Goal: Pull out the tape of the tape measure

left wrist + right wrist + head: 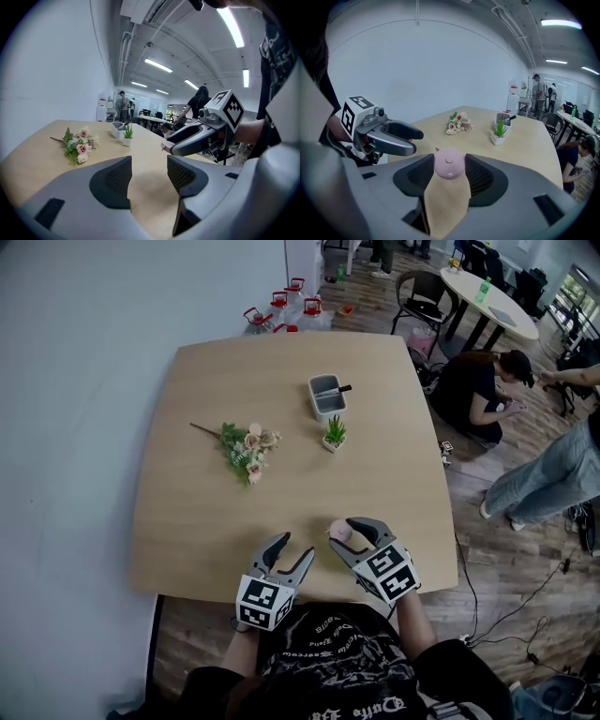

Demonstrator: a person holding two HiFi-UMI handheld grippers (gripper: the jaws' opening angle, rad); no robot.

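A small round pink tape measure (449,163) sits clamped between the pads of my right gripper (449,172), held above the wooden table (206,521). In the head view the same pink tape measure (340,532) shows at the tip of the right gripper (346,530), near the table's front edge. No tape shows drawn out of it. My left gripper (294,548) hovers just to its left, open, with nothing between its fingers. In the left gripper view the left gripper (149,176) frames bare table, with the right gripper (190,140) a little ahead to the right.
A bunch of pink flowers (248,448) lies mid-table. Behind it stand a small potted plant (334,434) and a grey box (327,396). Right of the table, on the floor, a person crouches (478,390) and another stands (548,474). Water jugs (286,310) stand behind the table.
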